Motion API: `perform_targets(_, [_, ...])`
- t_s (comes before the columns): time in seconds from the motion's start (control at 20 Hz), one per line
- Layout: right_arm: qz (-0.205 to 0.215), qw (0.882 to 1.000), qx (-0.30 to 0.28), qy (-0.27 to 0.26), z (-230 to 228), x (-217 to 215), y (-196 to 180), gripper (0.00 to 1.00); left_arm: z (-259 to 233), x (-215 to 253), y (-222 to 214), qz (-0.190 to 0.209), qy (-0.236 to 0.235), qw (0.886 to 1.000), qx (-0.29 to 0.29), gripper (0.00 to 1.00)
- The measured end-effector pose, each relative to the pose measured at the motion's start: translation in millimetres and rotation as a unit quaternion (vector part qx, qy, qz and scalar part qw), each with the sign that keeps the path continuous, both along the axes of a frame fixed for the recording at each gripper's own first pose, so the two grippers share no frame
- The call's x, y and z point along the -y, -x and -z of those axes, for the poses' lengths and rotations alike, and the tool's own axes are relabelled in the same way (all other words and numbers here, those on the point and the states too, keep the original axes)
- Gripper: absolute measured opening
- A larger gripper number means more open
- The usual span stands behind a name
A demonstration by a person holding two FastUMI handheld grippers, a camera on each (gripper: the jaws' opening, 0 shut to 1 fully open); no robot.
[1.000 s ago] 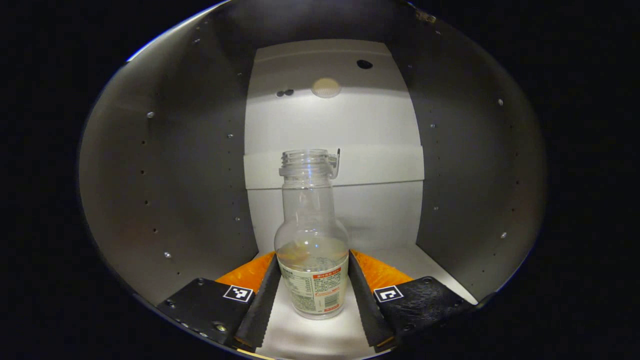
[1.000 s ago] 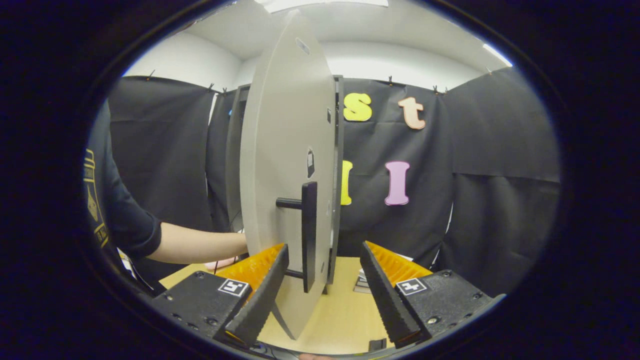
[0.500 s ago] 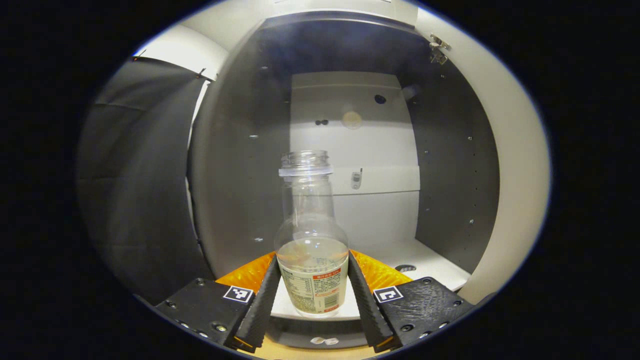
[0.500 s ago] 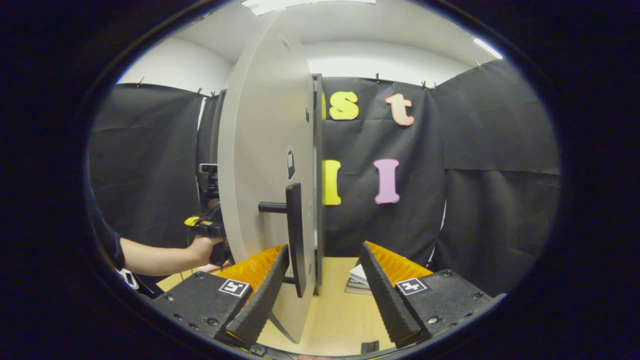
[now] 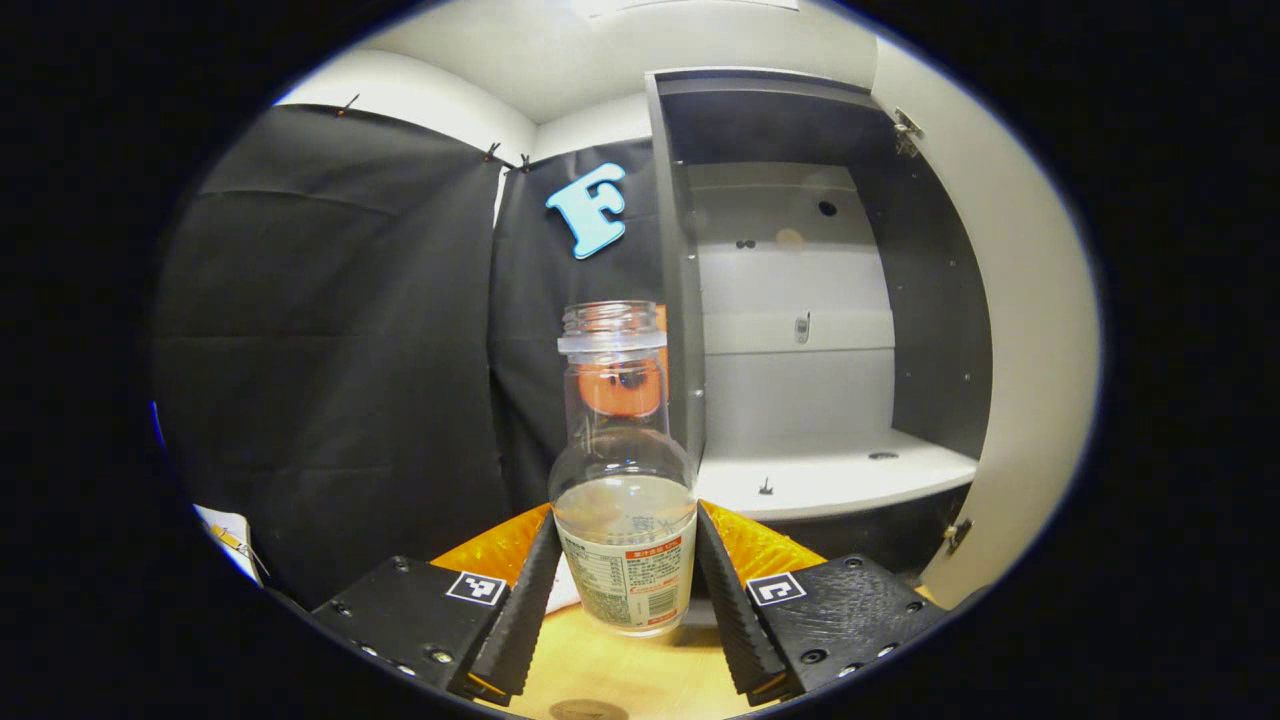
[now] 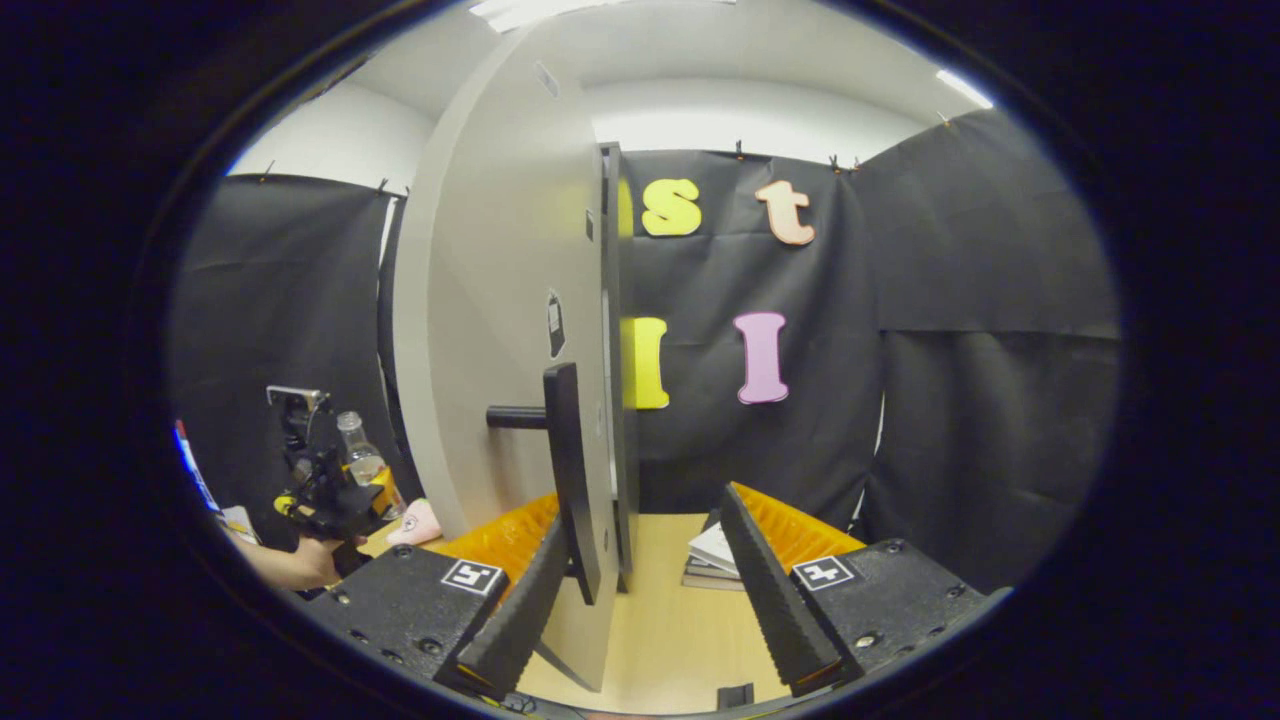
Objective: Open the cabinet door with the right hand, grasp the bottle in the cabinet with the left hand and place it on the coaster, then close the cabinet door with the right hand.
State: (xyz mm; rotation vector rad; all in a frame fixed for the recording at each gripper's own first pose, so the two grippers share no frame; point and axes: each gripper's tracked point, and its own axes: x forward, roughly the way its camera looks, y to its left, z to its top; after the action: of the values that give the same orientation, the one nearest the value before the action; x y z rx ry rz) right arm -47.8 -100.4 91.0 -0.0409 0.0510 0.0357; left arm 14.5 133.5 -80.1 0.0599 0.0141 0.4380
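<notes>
Clear plastic, capless and about a third full of pale liquid, the labelled bottle [image 5: 624,500] stands upright in the left hand-held gripper [image 5: 624,590], both fingers pressed on its lower body, held above the wooden desk [image 5: 610,675] in front of the open cabinet [image 5: 830,470]. The right hand-held gripper [image 6: 650,590] is spread wide beside the cabinet door [image 6: 490,330], its black handle [image 6: 565,470] between the fingers, untouched.

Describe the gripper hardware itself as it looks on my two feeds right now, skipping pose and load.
Both look alike. The left gripper and the right gripper each have two long wedge-shaped fingers with ribbed inner faces, set on black textured blocks with small screws. Each block carries a square black-and-white marker tag. In the right gripper view, the far-off left gripper has a dark body with a yellow part near the hand holding it.
</notes>
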Motion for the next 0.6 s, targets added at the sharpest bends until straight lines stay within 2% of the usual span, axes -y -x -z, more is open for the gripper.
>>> perform_targets(0.1, [0.006, 1.000, -0.001, -0.002, 0.8, 0.6, 0.9, 0.91, 34.7, -7.6, 14.0, -0.014, -0.002, 0.999, -0.034, 0.72])
perform_targets(0.3, [0.017, 1.000, -0.009, -0.003, 2.8, -1.2, 3.1, 0.92, 102.5, -21.5, 40.2, -0.028, 0.014, 0.998, -0.060, 0.72])
perform_targets(0.4, [0.019, 1.000, -0.010, 0.003, 2.7, -0.6, 3.5, 0.92, 150.8, -23.7, 51.2, -0.021, 0.017, 0.996, -0.087, 0.72])
perform_targets(0.5, [0.019, 1.000, 0.000, -0.002, 1.5, -1.0, 2.9, 0.91, 189.3, -25.6, 61.1, -0.024, 0.010, 0.995, -0.098, 0.73])
perform_targets(0.55, [0.018, 1.000, 0.006, -0.005, 2.2, -1.4, 2.9, 0.95, 205.0, -25.2, 63.4, -0.025, -0.003, 0.994, -0.102, 0.73])
perform_targets(0.6, [0.021, 1.000, 0.009, -0.008, 1.5, -0.2, 2.9, 0.91, 218.0, -27.6, 64.7, -0.030, -0.010, 0.994, -0.105, 0.72])
